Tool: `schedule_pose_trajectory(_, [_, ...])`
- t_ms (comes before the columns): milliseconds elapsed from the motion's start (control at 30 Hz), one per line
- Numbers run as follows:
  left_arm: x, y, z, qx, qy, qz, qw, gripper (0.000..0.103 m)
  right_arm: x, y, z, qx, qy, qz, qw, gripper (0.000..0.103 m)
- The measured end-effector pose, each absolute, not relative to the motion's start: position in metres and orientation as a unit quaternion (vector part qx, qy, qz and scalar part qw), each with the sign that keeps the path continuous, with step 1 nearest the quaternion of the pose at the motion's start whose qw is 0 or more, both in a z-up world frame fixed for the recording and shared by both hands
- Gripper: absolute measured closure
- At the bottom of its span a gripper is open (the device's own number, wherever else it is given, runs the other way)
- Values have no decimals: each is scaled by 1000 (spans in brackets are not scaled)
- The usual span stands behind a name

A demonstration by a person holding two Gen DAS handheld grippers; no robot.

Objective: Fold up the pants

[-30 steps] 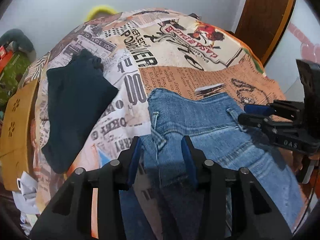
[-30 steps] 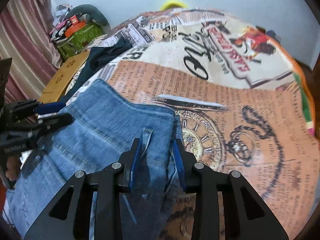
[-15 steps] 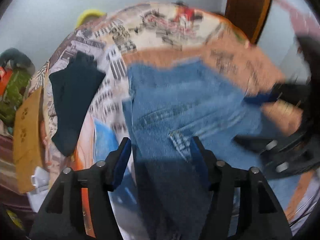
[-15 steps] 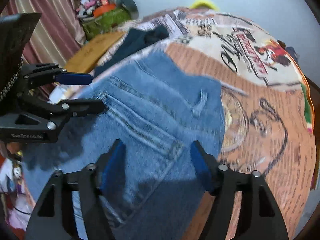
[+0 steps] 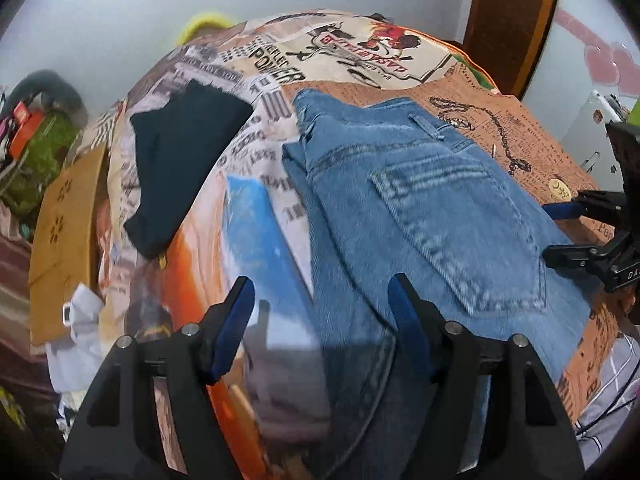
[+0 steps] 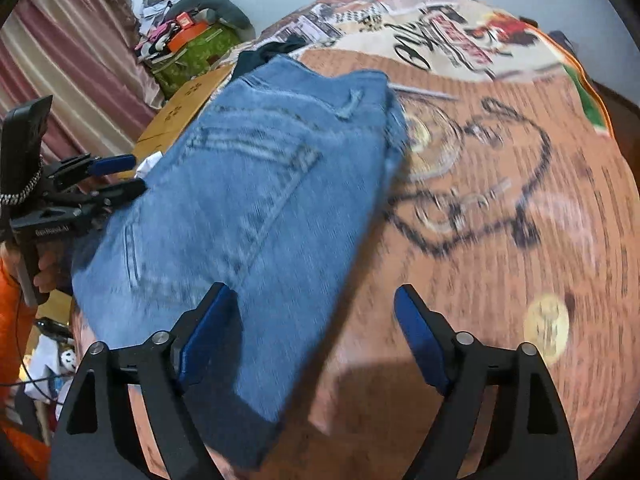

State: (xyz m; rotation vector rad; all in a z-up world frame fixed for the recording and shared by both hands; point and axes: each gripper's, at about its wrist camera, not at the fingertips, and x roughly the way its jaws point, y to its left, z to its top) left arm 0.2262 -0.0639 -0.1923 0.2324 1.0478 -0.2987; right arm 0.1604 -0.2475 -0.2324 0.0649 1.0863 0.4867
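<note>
Newsprint-patterned bedspread [image 5: 256,80] carries your folded blue denim pants [image 5: 420,208]: heavy, soft; grip the thick waistband. Both hand-held grippers [image 5: 320,320] [image 6: 312,332], jaws just opened, stand apart.

Folded jeans [image 6: 256,200] lie on the printed bedspread [image 6: 500,208]; the right gripper [image 6: 310,316], jaws just opened wide, hovers over their near edge, pads clear.

Each gripper [image 5: 322,312] is black with blue pads [image 6: 204,332] and silver screws — orange sleeve [image 6: 12,300] behind.
</note>
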Motion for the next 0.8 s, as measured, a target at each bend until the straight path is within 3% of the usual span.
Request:
schedule_pose_trajectory(267, [231, -51, -171, 56, 510, -136, 848, 32, 161, -262, -215, 52, 489, 211, 845, 23])
schedule_pose_trajectory(400, [248, -59, -168, 31, 519, -150, 841, 27, 176, -266, -209, 95, 472, 214, 850, 21])
schedule_pose_trajectory(800, [315, -68, -220, -66, 610, -197, 764, 27, 231, -251, -253, 160, 521, 262, 797, 20])
